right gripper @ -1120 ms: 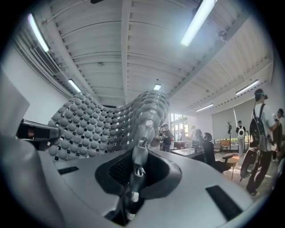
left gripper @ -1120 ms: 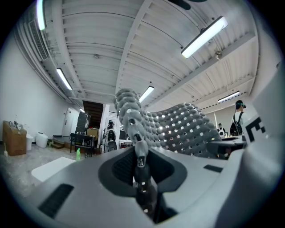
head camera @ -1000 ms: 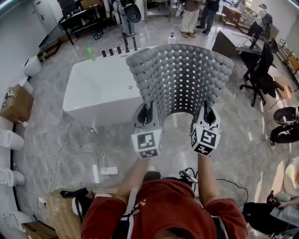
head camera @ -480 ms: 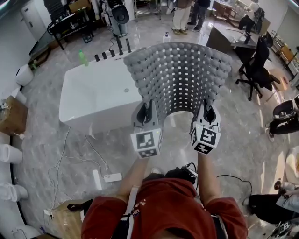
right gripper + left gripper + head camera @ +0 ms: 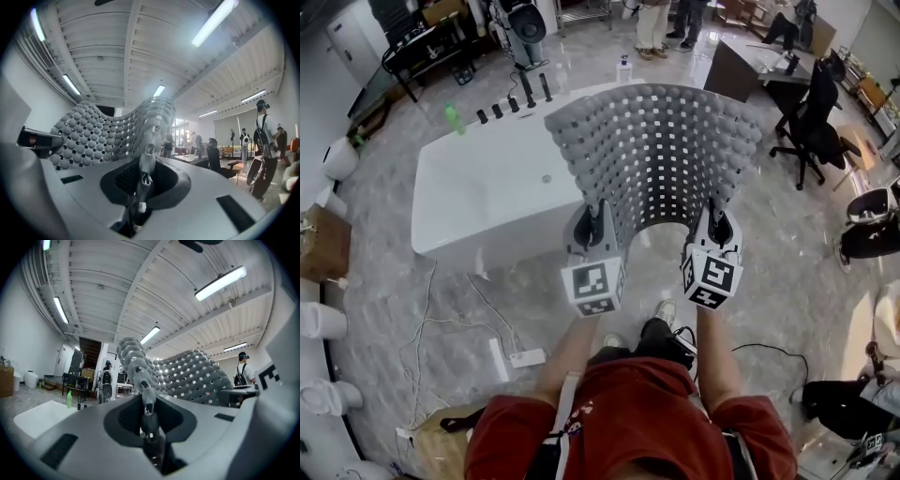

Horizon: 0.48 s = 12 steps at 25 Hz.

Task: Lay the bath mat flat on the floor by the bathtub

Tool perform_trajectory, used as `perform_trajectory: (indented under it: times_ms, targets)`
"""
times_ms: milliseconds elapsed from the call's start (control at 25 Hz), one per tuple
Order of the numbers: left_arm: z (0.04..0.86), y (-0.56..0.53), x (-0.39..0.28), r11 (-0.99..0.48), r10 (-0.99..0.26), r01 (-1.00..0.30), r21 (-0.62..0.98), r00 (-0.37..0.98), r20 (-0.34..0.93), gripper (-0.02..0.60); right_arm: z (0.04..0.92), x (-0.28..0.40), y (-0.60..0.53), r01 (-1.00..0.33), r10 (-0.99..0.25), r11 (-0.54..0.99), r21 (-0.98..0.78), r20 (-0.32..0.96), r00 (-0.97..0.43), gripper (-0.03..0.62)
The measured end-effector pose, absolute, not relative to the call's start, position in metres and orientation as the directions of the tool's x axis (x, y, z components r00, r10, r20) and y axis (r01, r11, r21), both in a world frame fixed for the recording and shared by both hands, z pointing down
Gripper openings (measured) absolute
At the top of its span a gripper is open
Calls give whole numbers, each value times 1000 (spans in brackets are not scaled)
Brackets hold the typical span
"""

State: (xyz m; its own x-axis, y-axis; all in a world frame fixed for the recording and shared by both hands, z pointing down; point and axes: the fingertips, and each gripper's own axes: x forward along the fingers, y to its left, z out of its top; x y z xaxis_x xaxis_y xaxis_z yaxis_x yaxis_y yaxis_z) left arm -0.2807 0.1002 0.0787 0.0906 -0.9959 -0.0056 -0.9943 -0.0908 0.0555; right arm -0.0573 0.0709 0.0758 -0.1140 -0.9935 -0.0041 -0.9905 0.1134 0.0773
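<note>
Left gripper (image 5: 597,219) and right gripper (image 5: 719,223) each have jaws clamped on a near corner of the bath mat (image 5: 661,155), held up beside the bathtub (image 5: 483,192); cables (image 5: 422,314) trail across the marble floor (image 5: 778,281)

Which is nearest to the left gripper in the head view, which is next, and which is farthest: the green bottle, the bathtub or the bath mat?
1. The bath mat: pinched in the left gripper itself, spreading out ahead.
2. The bathtub: on the floor, ahead and to the left.
3. The green bottle: at the tub's far left corner.
</note>
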Motion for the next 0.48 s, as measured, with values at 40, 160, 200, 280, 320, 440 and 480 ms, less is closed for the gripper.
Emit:
perform_trajectory:
  times_ms: [40,160,200,280,320,440,480]
  targets:
    - [80,96,-278,-90,-996,-994,55,90,-4,64,77,-55,67,-991,-993,113,77,-2,-114,46]
    - [83,83,-271,-90,-996,-994,55,90,-1,64,81,-46,55,-990,-994,113,83,2,-113,46]
    - [86,79,-268,-92,-996,-994,55,92,0,64,84,-43,51,-990,-994,112,84,3,-112,46]
    - [90,69,-259,-97,-995,-994,53,97,2,64,89,-36,41,-991,-994,110,81,4,-110,46]
    - [92,63,-255,-99,-995,-994,52,99,3,64,90,-32,34,-991,-994,110,78,5,-110,46]
    - [94,43,-239,-99,-995,-994,44,100,12,64,97,-15,14,-992,-994,111,66,19,-110,46]
    - [96,36,-232,-100,-995,-994,41,101,19,64,100,-9,7,-992,-994,110,62,27,-109,46]
